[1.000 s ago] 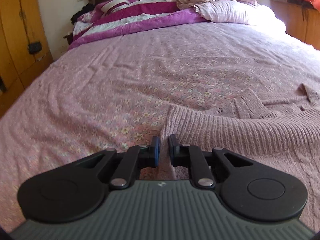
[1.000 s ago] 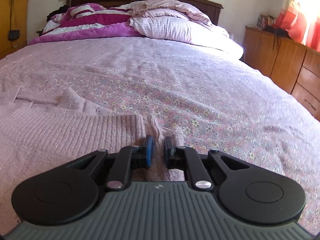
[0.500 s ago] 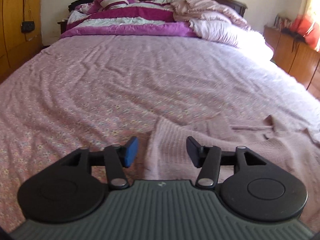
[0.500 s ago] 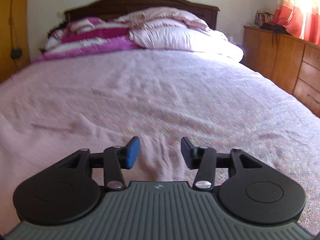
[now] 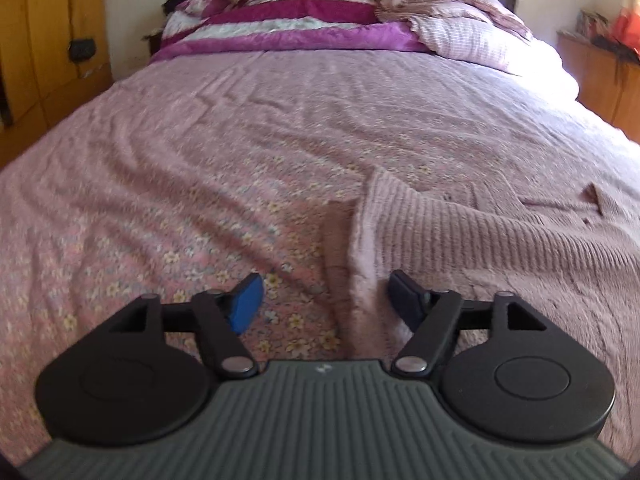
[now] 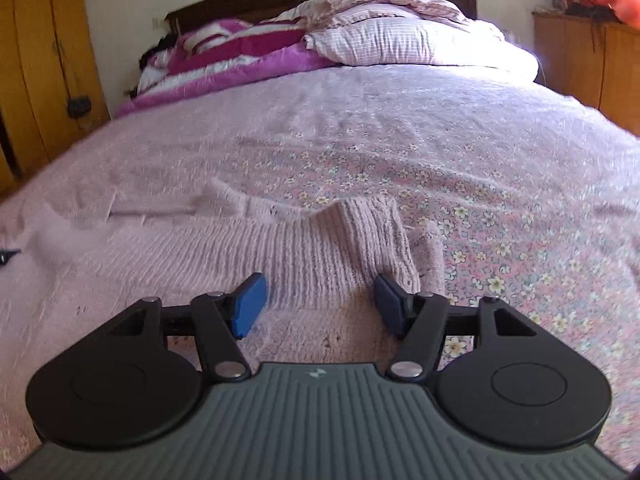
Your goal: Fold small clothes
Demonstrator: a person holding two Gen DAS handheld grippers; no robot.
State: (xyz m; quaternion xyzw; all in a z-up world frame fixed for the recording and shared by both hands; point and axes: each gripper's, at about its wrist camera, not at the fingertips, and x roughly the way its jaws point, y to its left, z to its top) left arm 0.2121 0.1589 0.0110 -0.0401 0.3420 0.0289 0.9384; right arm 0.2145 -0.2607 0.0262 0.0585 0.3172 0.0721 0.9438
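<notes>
A pale pink ribbed knit sweater (image 5: 480, 240) lies flat on the flowered pink bedspread (image 5: 240, 152). In the left wrist view its left edge runs down between the fingers of my left gripper (image 5: 326, 304), whose jaws are opening and stand clear of the cloth. In the right wrist view the sweater (image 6: 240, 252) fills the near left, with its right corner bunched just ahead. My right gripper (image 6: 320, 306) hovers over that corner; its jaws are opening too, and the pads press on nothing.
Folded magenta and white quilts (image 5: 288, 20) and pink pillows (image 6: 400, 40) are piled at the headboard. A yellow wooden wardrobe (image 5: 44, 40) stands on the left, a wooden dresser (image 6: 592, 64) on the right. A dark bit of the other gripper (image 6: 6, 257) shows at the left edge.
Both grippers were shut on the sweater's edge a second ago and have let it go, their jaws spreading wide. The sweater lies flat on the bed, and both views have shifted a little.
</notes>
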